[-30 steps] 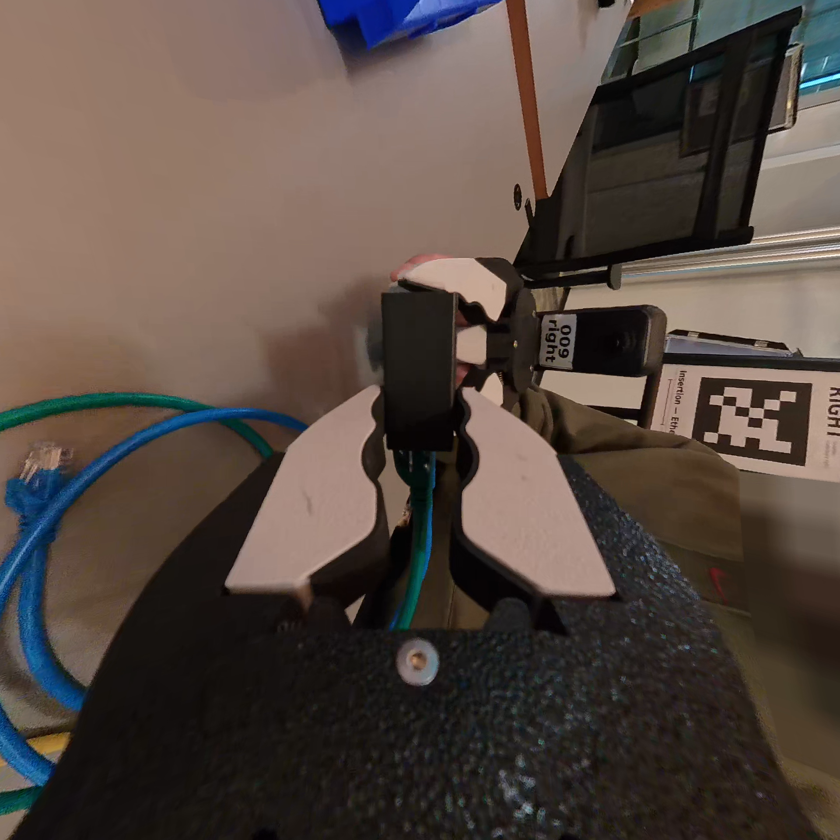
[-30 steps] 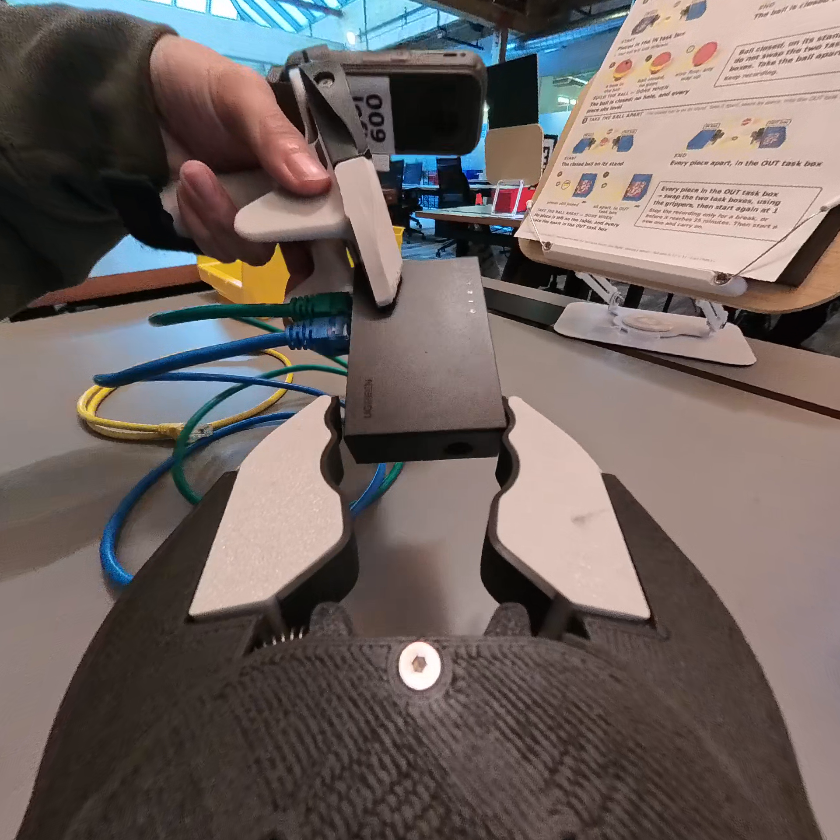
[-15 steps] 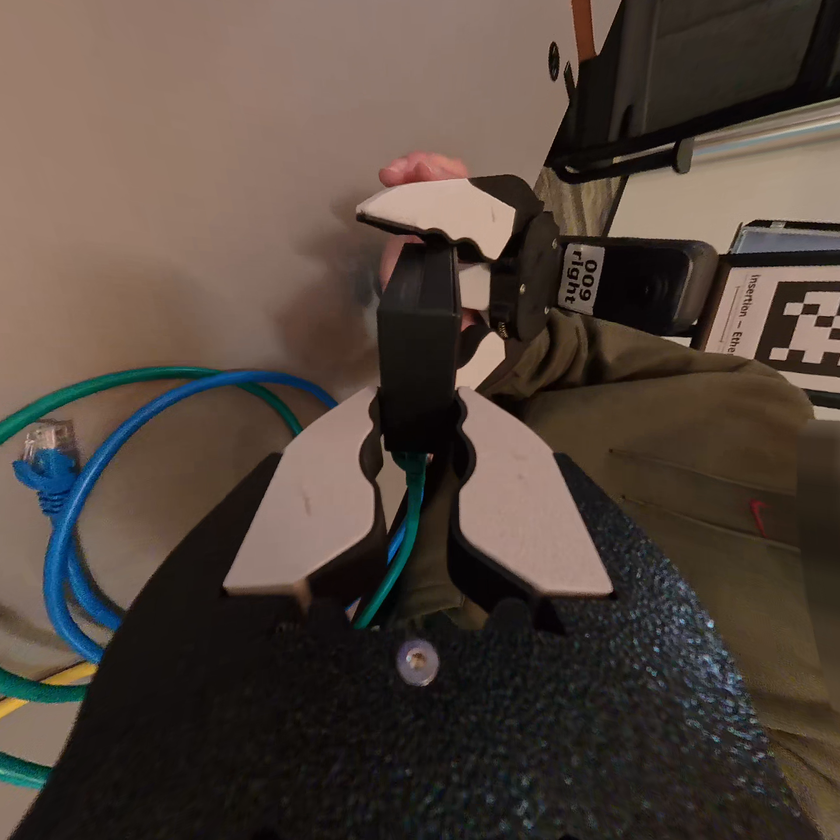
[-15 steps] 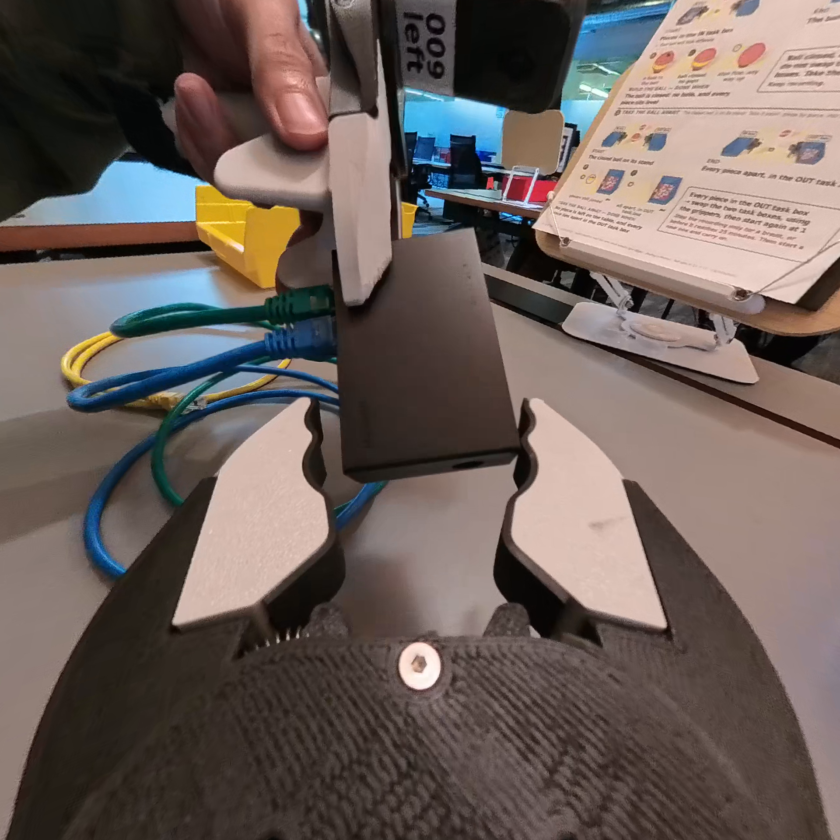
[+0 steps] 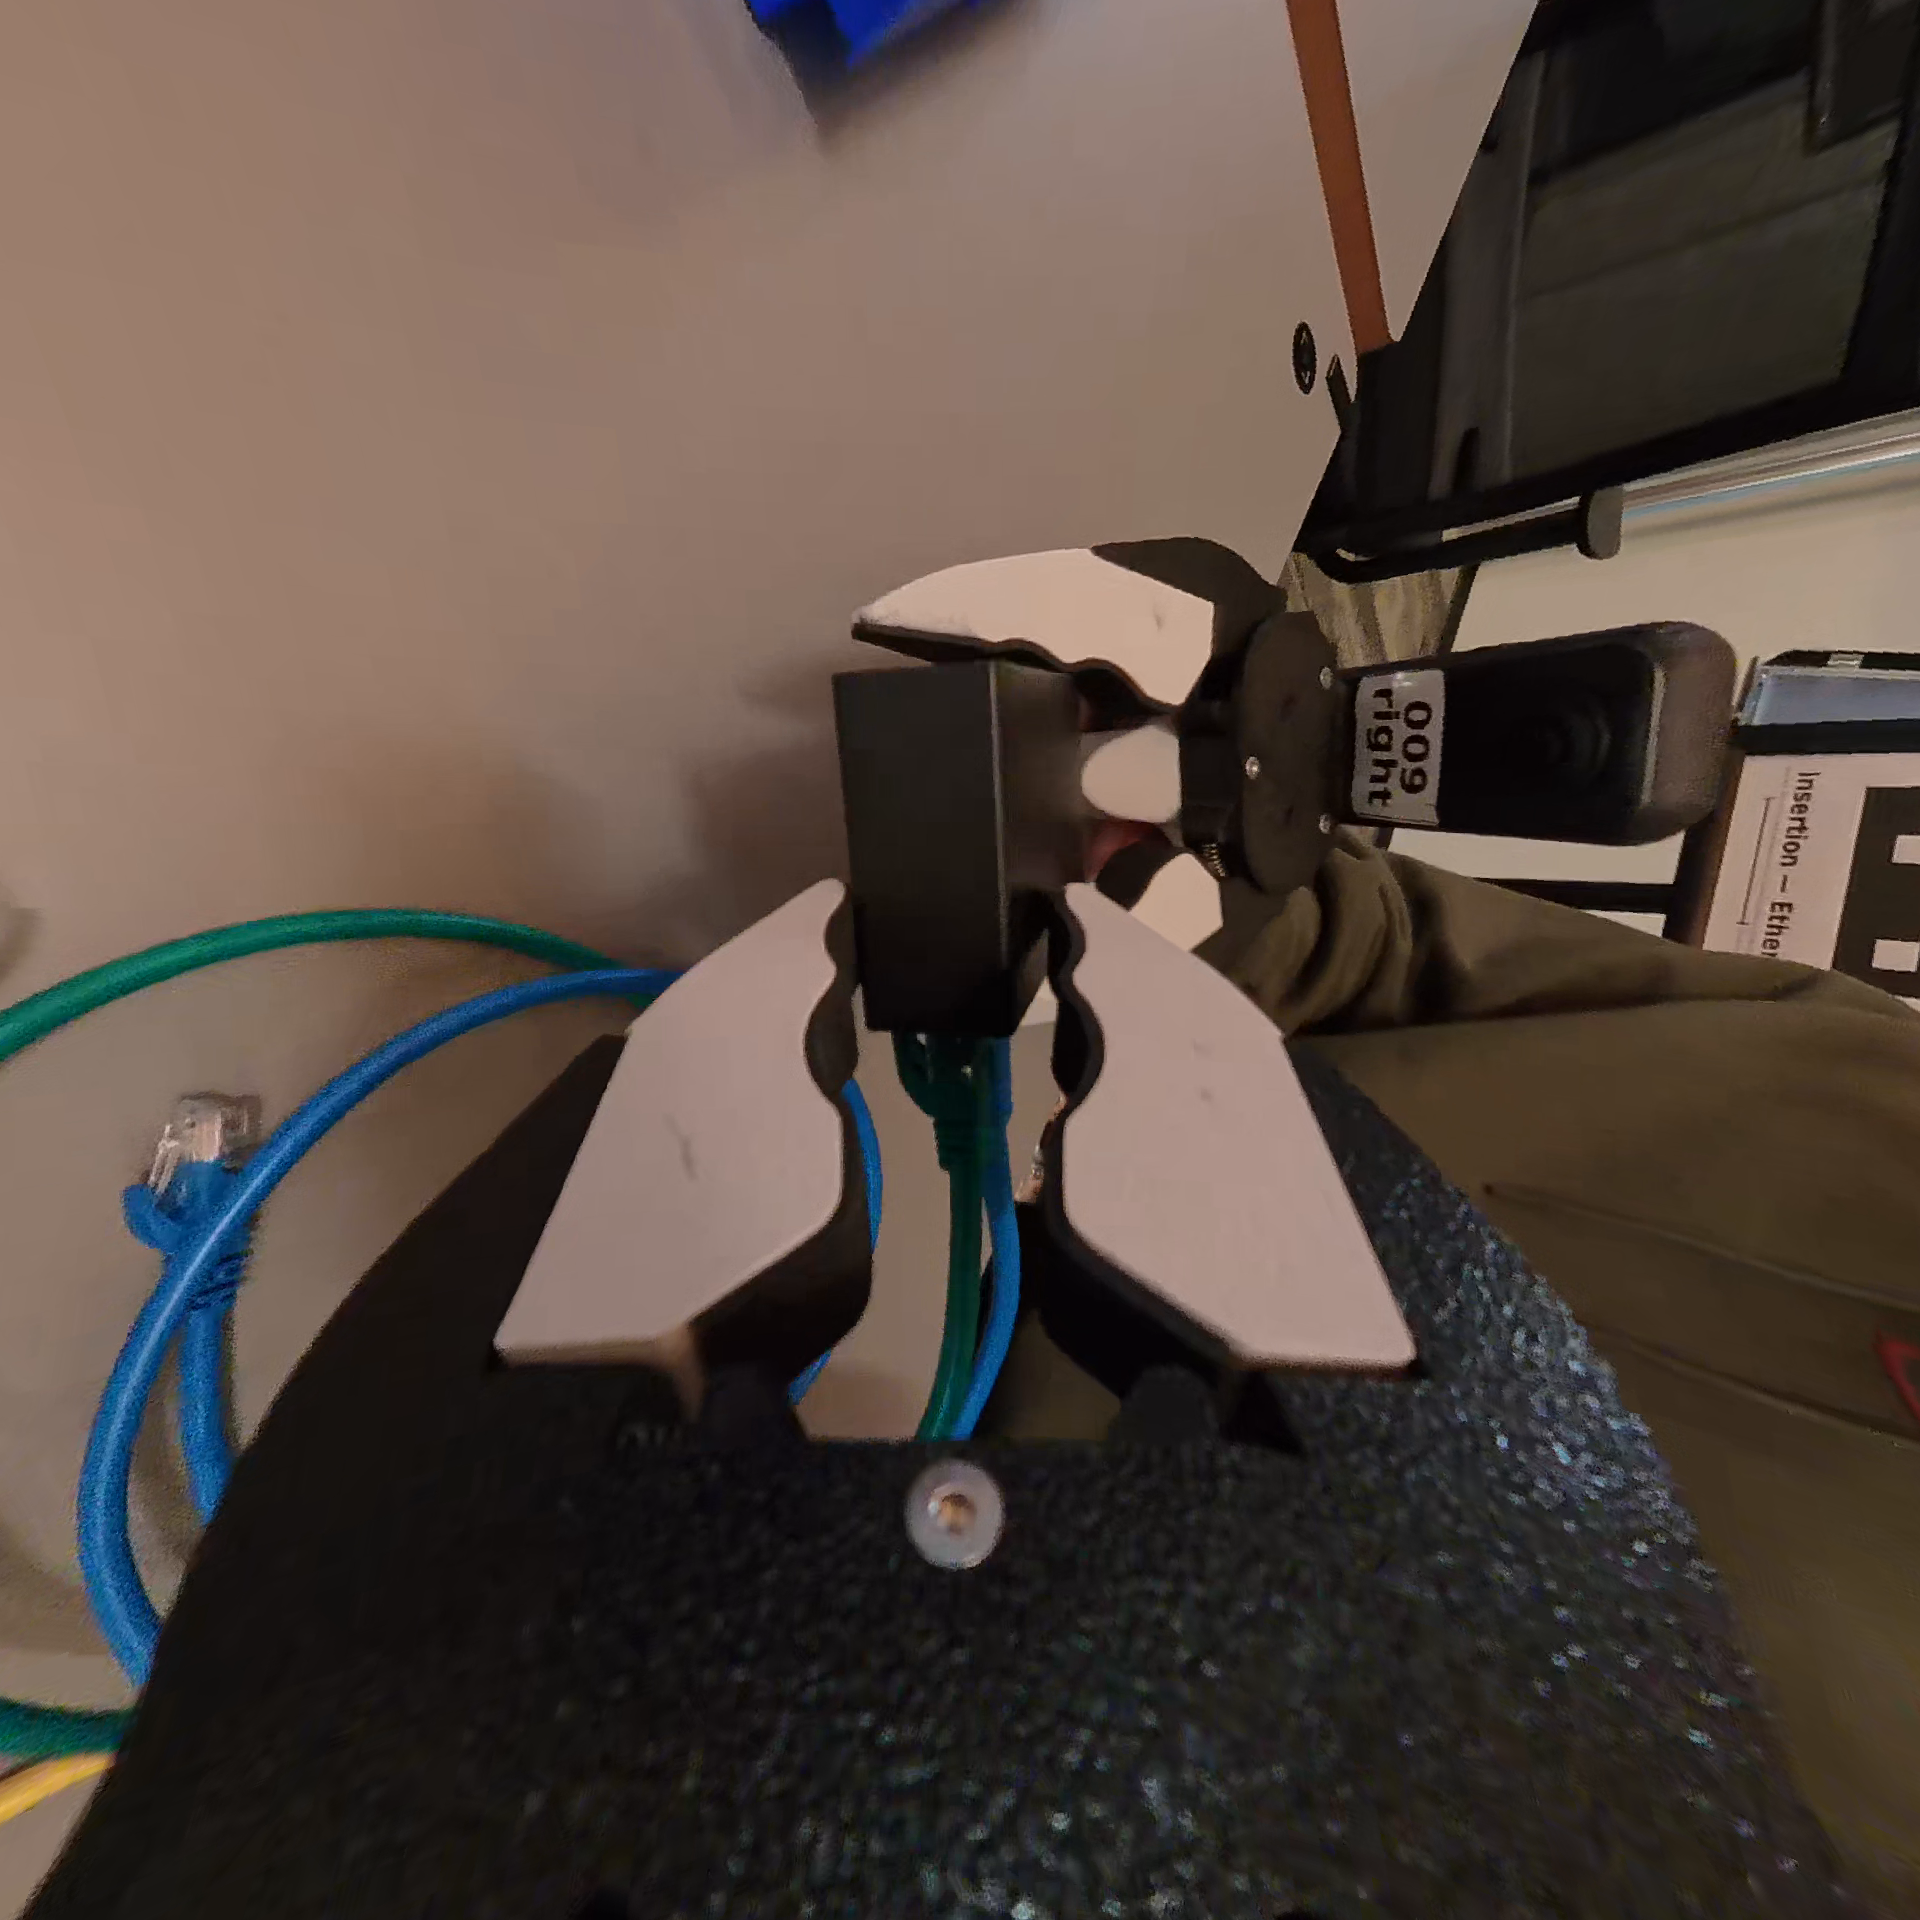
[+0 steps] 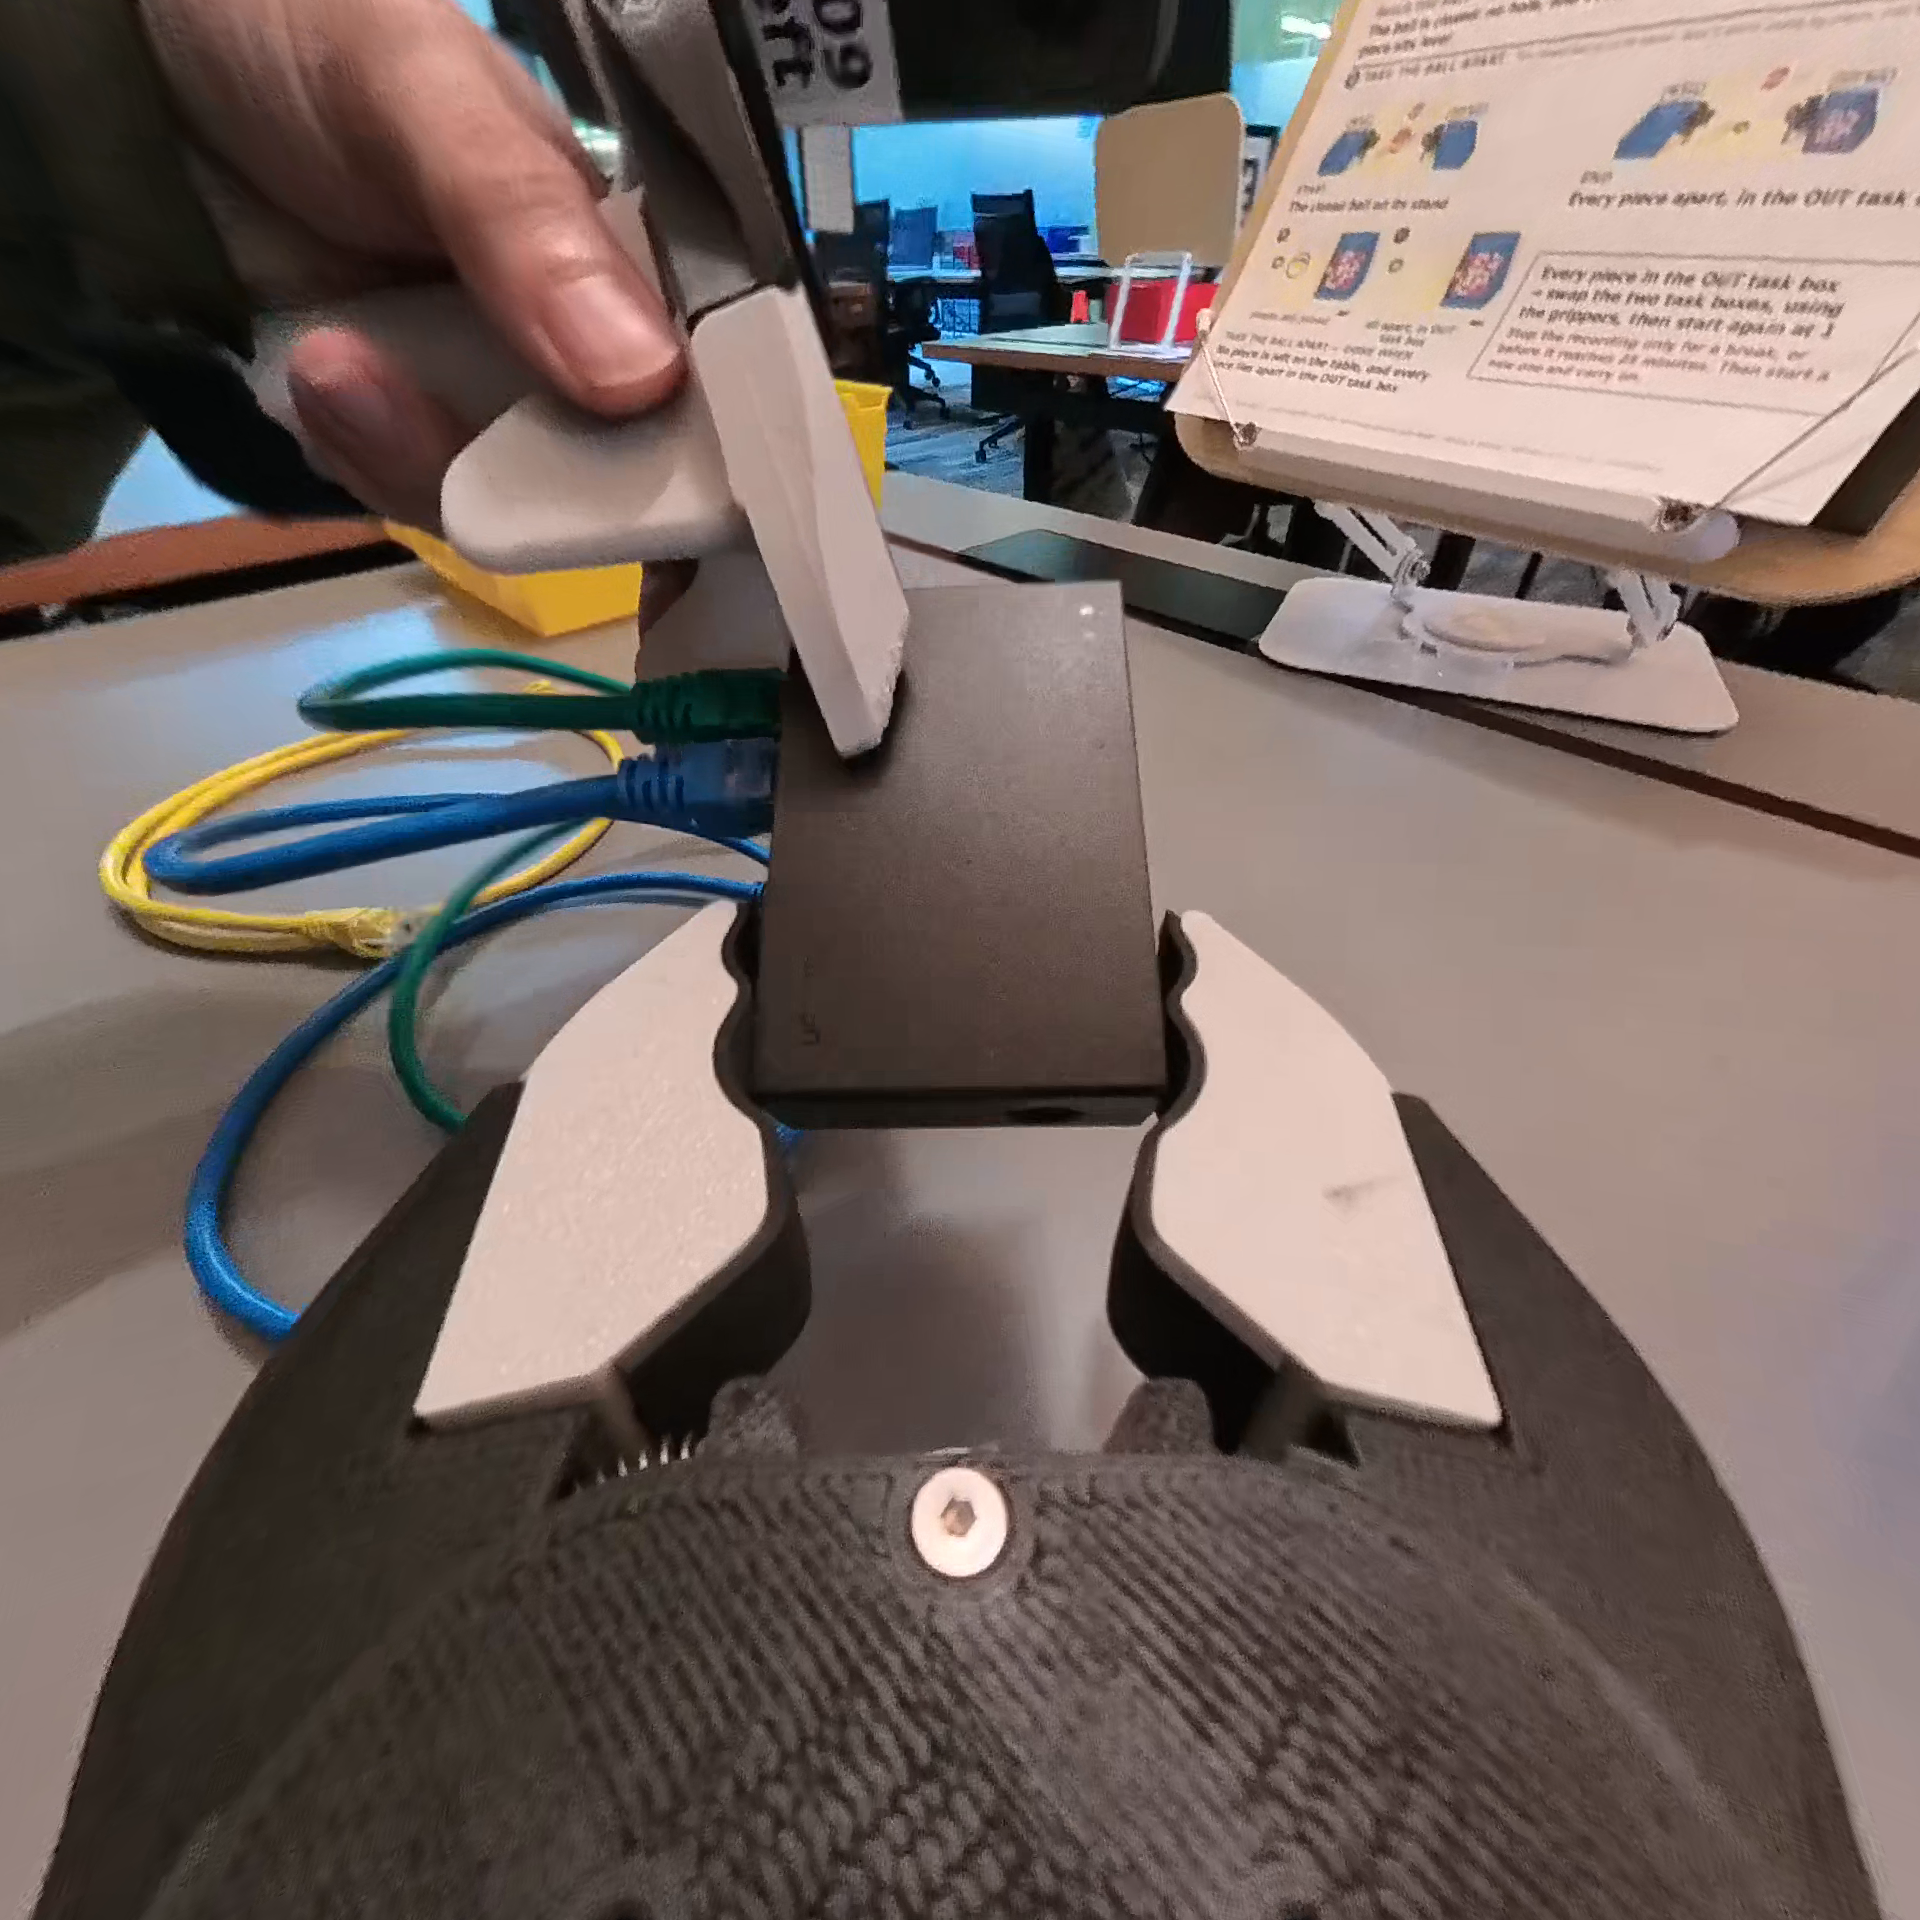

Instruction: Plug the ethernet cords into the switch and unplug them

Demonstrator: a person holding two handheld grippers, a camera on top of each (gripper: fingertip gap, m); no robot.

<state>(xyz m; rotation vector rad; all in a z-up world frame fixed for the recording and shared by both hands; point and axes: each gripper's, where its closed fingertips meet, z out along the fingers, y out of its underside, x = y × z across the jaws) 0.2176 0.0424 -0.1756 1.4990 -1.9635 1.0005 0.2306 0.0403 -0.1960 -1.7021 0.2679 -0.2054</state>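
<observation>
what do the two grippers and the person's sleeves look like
Both grippers have a black, rough-textured body with a silver screw at its middle, and two pale grey flat fingers with wavy inner edges: left gripper, right gripper. A black camera block with a white sticker sits on the right gripper. The trigger under the person's hand is pale grey. The sleeve is olive green.

Grey table (image 6: 1455, 987) under me: yellow (image 6: 208, 914), blue (image 6: 239, 1174) and green (image 6: 410, 997) cables looped left, white stand base (image 6: 1496, 665) far right.
</observation>
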